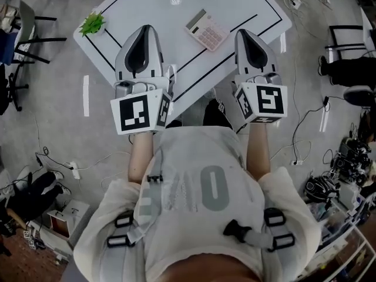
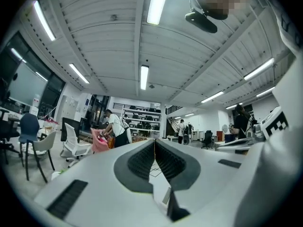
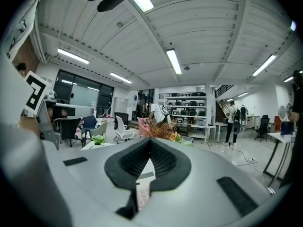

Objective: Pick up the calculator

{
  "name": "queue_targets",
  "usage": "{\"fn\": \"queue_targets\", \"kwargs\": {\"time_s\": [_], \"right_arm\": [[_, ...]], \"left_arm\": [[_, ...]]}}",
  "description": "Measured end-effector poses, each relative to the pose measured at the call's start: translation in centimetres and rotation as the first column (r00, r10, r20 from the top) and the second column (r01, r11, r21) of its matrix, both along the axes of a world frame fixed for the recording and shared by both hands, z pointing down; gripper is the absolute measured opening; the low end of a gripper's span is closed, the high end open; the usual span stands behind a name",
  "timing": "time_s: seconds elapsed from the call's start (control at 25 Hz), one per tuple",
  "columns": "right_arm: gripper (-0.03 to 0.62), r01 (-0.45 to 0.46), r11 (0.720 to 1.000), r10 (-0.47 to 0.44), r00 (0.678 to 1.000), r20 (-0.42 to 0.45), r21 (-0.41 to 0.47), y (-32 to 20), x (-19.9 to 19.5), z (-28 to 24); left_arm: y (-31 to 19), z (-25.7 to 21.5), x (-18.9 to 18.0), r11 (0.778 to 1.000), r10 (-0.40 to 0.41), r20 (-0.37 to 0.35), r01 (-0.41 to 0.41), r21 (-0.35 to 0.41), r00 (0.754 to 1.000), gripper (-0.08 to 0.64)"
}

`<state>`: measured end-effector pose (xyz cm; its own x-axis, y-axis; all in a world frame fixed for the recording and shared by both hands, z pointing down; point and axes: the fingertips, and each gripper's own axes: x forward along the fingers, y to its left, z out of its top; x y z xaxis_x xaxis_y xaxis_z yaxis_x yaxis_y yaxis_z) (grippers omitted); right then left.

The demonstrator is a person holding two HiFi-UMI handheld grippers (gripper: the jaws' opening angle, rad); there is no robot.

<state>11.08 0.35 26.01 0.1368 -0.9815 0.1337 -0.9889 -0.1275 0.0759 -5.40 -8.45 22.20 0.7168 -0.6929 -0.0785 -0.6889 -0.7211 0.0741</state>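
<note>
Calculator: the calculator [image 1: 207,30] lies flat on the far middle of the worktop [image 1: 153,4], skewed to its edges. It is between the two claw tips and touches neither.
Left claw: the left claw [image 2: 155,143] has its jaws pressed together with nothing between them. It is held above the near-left part of the worktop.
Right claw: the right claw [image 3: 149,141] has its jaws together and is empty. It is held above the near-right edge.
Head view only: calculator, worktop outline, plant [image 1: 93,23] at the far-left corner, marker cube [image 1: 141,113] on each gripper, cables [image 1: 305,122] on the floor.
Gripper views only: pads [image 2: 139,162] meeting along one line, ceiling lights [image 2: 144,77], far shelves [image 3: 187,105], a standing person [image 2: 115,126], a chair [image 2: 73,138].
Calculator form: rectangular pale body, grey display band at the far end, pinkish key grid.
Worktop surface: smooth white with black lines.
Claw build: smooth grey shells tapering to a point; black ribbed pads.
Plant form: spiky green leaves in a small white pot.
</note>
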Motion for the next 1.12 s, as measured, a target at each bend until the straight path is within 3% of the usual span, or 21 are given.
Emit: {"fn": "queue_targets", "kwargs": {"time_s": [0.16,0.44,1.12], "right_arm": [[0.008,0.081,0.997,-0.081,0.997,0.017,0.015,-1.9,2.0,-0.4],[0.008,0.176,0.984,-0.176,0.984,-0.004,0.024,-3.4,4.3,-1.2],[0.009,0.226,0.974,-0.226,0.974,-0.001,0.006,-5.1,6.1,-0.4]], "left_arm": [[-0.6,-1.0,0.9,0.996,-0.072,-0.005,0.072,0.043,0.997,0.021],[-0.8,-0.9,2.6,0.986,-0.164,0.002,0.164,0.044,0.986,0.021],[-1.9,-0.6,4.0,0.981,-0.188,0.019,0.187,0.056,0.982,0.021]]}}
